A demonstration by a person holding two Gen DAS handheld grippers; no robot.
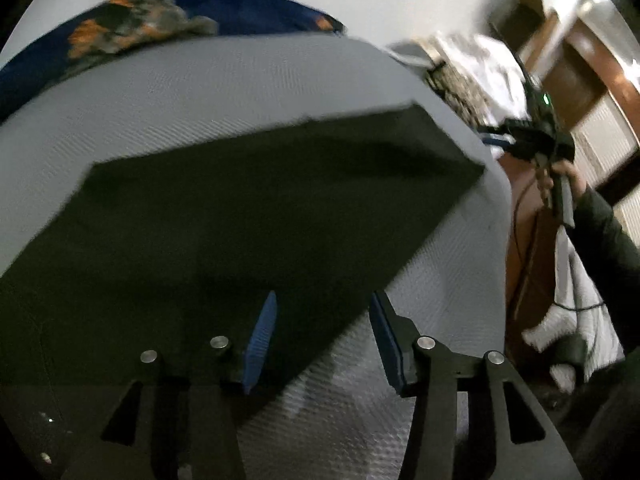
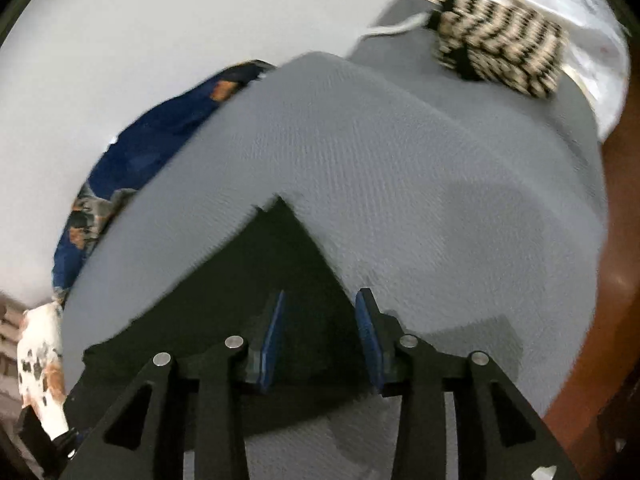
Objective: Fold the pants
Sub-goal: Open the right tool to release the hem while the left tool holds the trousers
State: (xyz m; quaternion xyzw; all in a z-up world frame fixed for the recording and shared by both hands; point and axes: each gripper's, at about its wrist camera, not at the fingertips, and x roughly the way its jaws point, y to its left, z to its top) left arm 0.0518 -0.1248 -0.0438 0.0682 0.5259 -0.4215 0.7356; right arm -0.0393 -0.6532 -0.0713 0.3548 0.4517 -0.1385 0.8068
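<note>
Claws both hung spread and empty, left claw [image 1: 320,344] and right claw [image 2: 320,340], over the dark pants [image 1: 248,208] lying flat on the grey bed [image 1: 200,92], soft, limp cloth best pinched at a corner edge.

A grey textured bed cover [image 1: 248,80] lies over the surface, and at its far edge rests a dark blue cloth with orange and grey patterns [image 1: 132,28], touching a plain white wall [image 2: 120,40]. At the far right corner of the cover there is a beige and black zigzag-patterned item [image 2: 500,60], just beside some white fabric [image 2: 560,20]. To the right of the bed I see brown wooden furniture [image 1: 576,68], and thin dark cables [image 1: 524,240] hang near it.
</note>
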